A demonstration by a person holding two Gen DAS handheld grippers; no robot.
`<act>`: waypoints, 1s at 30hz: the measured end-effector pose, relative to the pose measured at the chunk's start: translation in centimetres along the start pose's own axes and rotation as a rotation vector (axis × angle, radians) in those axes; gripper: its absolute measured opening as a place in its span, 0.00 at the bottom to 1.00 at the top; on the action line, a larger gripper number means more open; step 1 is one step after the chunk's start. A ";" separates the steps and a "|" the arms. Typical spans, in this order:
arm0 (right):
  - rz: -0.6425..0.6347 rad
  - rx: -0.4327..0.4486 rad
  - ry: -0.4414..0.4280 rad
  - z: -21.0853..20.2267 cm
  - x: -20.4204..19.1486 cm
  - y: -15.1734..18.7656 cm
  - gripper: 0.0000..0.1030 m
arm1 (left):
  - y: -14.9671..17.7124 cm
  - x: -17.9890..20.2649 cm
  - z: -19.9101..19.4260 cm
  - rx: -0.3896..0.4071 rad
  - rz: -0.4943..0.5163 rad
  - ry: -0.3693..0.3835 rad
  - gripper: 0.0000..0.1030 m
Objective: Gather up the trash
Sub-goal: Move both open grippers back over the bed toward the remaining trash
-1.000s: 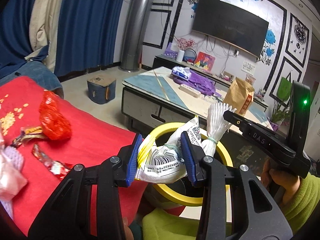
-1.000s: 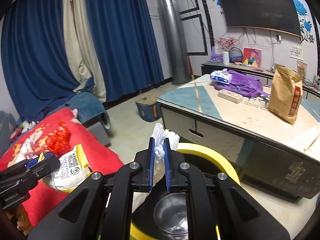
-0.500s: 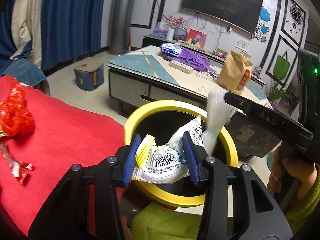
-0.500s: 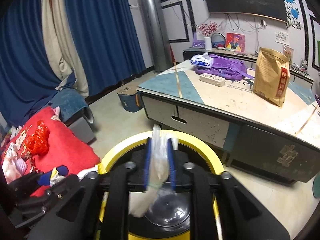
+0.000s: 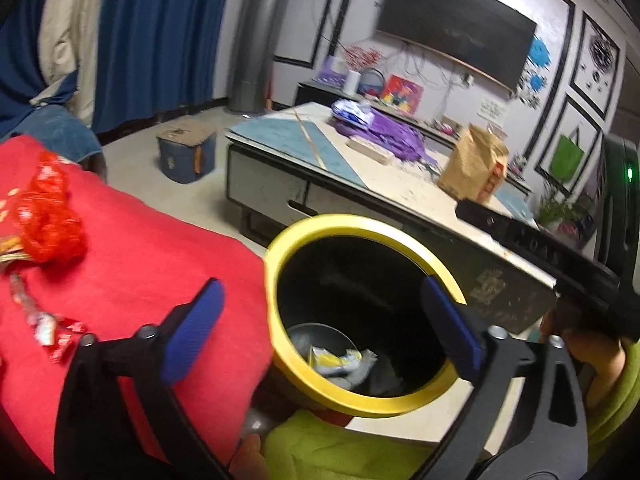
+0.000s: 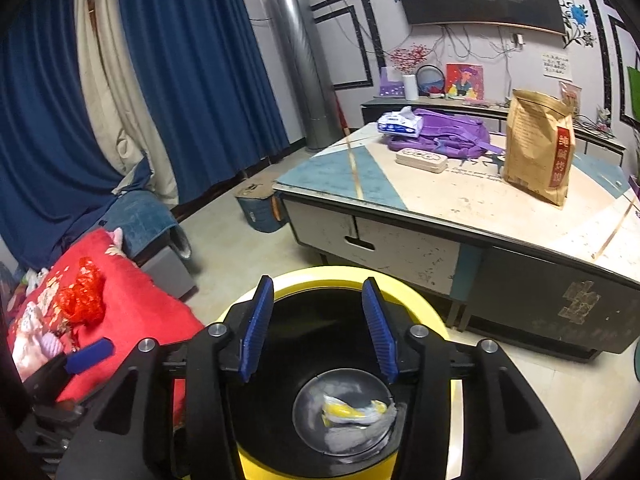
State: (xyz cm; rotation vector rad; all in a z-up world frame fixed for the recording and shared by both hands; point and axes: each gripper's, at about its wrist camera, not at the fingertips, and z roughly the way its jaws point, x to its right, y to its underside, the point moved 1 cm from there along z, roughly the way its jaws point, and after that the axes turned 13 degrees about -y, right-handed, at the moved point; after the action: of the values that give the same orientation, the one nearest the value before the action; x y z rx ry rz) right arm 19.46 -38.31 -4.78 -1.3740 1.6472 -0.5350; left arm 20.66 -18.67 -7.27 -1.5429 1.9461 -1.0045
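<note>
**Both grippers empty over the bin**

Left gripper and right gripper hang above the bin, jaws spread wide, nothing between them; judged a drop position. Inside, at 6 o'clock on the bin floor, lie a yellow-white wrapper and a pale bag. At 9 o'clock, on the red blanket, a red plastic wad and foil scraps await collection.

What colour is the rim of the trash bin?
Yellow: the trash bin rim rings a black interior, clearest in the left wrist view.
</note>
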 end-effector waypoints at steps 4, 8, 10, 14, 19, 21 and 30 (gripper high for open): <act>-0.022 0.006 -0.044 -0.2 -1.4 -0.1 0.50 | -0.5 -1.5 -1.7 0.032 -0.043 -0.041 0.89; -0.042 0.016 -0.093 -0.7 -3.0 -0.1 0.56 | -0.7 -2.8 -3.9 0.081 -0.058 -0.087 0.90; -0.050 0.016 -0.110 -0.8 -3.8 0.0 0.59 | -0.8 -3.5 -4.9 0.103 -0.068 -0.111 0.89; -0.076 0.013 -0.152 -1.1 -5.5 0.2 0.63 | -0.9 -5.0 -6.6 0.142 -0.081 -0.166 0.89; -0.114 0.001 -0.192 -1.4 -7.5 0.7 0.67 | -0.8 -6.6 -8.3 0.181 -0.093 -0.219 0.89; -0.131 -0.006 -0.207 -1.4 -8.3 0.9 0.68 | -0.8 -7.2 -9.0 0.194 -0.096 -0.237 0.90; -0.206 -0.027 -0.262 -1.6 -11.7 1.8 0.72 | -0.5 -10.1 -11.5 0.241 -0.128 -0.309 0.90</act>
State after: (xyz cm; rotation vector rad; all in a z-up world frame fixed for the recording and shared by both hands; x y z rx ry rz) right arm 16.84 -27.22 -1.22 -1.5726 1.3161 -0.4305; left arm 15.18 -6.06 -0.52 -1.5918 1.4774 -0.9471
